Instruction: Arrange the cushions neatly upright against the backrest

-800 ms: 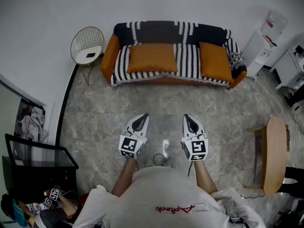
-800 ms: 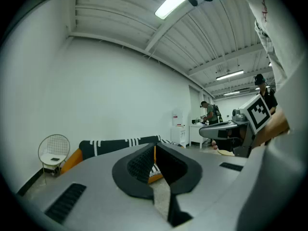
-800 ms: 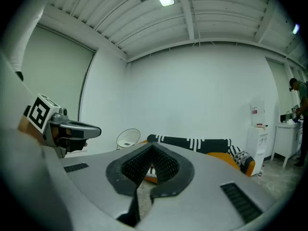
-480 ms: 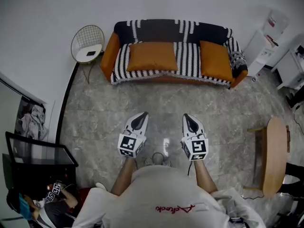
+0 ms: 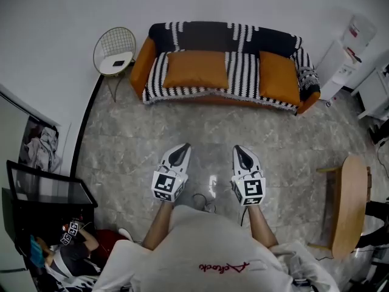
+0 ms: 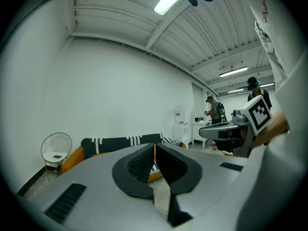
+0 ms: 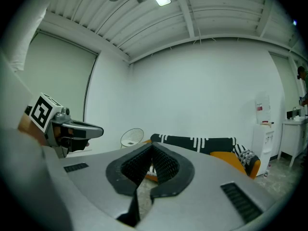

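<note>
An orange sofa with a black-and-white striped throw stands against the far wall. Two orange cushions lie flat on its seat: a wide one at the left and a narrower one at the right. My left gripper and right gripper hover side by side over the floor, well short of the sofa, both shut and empty. In the left gripper view the sofa shows low beyond the shut left gripper. The right gripper view shows the sofa past the shut right gripper.
A round wire side table stands left of the sofa. A water dispenser is at the right, a wooden table at the near right, and a black glass stand at the near left. A cable lies by my feet.
The view has crept a little forward toward the sofa, which sits slightly higher in the picture. Both grippers keep their places and stay shut.
</note>
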Action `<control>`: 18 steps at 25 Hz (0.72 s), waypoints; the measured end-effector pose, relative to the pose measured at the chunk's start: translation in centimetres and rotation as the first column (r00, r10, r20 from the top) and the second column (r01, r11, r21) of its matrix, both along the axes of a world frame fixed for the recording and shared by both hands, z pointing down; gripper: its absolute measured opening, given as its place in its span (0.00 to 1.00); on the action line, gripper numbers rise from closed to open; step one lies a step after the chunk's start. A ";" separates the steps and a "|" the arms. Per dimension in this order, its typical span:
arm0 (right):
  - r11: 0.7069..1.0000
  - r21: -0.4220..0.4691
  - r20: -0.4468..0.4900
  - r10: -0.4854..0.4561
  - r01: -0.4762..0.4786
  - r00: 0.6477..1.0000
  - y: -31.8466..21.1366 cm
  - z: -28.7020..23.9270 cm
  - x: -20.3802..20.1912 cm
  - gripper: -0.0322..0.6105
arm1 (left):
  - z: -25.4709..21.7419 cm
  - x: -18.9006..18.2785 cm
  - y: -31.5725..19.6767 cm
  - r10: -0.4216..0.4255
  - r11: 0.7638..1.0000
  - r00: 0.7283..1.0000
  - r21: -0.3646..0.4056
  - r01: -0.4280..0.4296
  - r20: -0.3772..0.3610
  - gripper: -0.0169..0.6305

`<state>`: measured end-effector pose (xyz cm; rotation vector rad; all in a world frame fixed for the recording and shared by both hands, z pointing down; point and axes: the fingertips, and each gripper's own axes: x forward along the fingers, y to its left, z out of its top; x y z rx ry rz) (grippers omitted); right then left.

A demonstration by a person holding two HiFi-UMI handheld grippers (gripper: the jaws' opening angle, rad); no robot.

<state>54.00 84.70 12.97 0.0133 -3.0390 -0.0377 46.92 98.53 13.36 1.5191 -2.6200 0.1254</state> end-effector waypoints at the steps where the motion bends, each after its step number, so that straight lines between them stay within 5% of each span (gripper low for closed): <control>1: 1.000 0.000 -0.003 -0.002 0.002 1.000 -0.2 0.1 -0.1 0.09 | 0.1 0.0 -0.2 -0.001 1.000 1.000 -0.001 0.001 0.000 0.09; 18: 1.000 0.012 -0.037 -0.009 0.009 0.999 -2.1 1.8 -8.2 0.09 | 2.1 -8.3 -2.5 -0.004 1.000 1.000 0.007 0.004 -0.030 0.09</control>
